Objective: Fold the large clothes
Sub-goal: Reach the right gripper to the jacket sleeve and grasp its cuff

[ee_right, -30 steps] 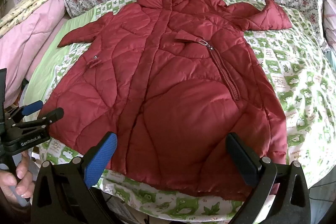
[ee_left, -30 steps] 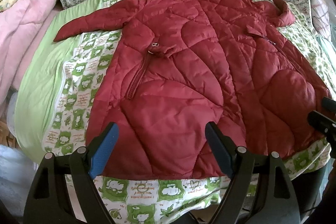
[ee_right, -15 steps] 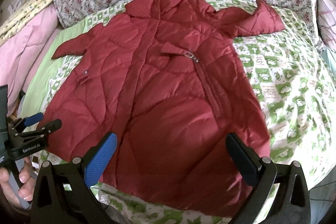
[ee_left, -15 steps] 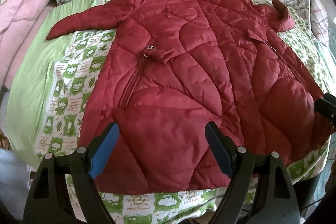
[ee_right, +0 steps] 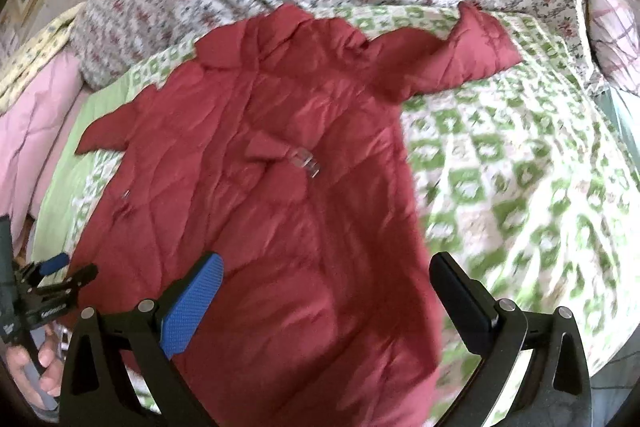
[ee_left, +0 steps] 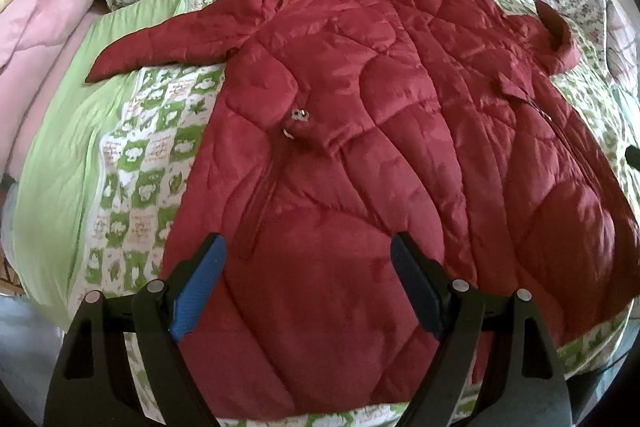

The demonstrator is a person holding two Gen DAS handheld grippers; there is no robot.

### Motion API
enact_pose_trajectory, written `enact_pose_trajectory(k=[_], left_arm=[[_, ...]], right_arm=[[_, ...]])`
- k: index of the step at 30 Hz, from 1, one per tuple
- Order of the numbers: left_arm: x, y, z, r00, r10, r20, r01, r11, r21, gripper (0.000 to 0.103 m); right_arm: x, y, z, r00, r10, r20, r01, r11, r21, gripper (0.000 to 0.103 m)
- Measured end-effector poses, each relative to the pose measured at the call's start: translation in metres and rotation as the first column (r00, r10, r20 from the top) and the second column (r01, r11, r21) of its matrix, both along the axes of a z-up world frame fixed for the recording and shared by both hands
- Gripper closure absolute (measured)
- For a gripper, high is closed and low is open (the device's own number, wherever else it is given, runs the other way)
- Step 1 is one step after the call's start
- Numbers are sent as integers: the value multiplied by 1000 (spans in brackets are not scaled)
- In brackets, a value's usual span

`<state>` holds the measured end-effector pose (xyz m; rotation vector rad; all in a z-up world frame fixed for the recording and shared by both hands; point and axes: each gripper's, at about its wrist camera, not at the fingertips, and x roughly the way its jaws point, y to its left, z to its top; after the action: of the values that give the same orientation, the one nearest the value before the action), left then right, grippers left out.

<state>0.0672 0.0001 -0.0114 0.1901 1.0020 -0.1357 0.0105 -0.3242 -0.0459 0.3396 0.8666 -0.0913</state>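
Left sleeve (ee_left: 168, 45) stretched toward bed's left edge, over green quilt (ee_left: 64, 163). Laid out so fold lines read clear, I judge. Red padded jacket (ee_left: 360, 167) flat, front up, collar toward floral bedding at head edge, hem at near edge. My left gripper (ee_left: 308, 287) hovers over hem, jaws spread wide, nothing between. My right gripper (ee_right: 328, 303) likewise spread, empty, above hem's right part; view blurred. Right sleeve (ee_right: 460, 55) angled toward far right corner. Both poised for hem or side grab, I judge.
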Motion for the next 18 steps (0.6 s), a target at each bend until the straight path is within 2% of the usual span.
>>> enact_pose_trajectory(k=[8,14,18], left_arm=[[34,-1,4,1000,19,1,-19,1000,-3,18],[58,-3,0,999,32,-24,-32,999,-3,18],[70,-1,-2,999,44,-27,-45,999,-7,18]], right_arm=[[49,-68,9,996,-84,40,84,996,7,0],[95,-131,2,985,-166,42,163,984,76,0],[124,-165,-1,973,-226,39,224,973,51,0]])
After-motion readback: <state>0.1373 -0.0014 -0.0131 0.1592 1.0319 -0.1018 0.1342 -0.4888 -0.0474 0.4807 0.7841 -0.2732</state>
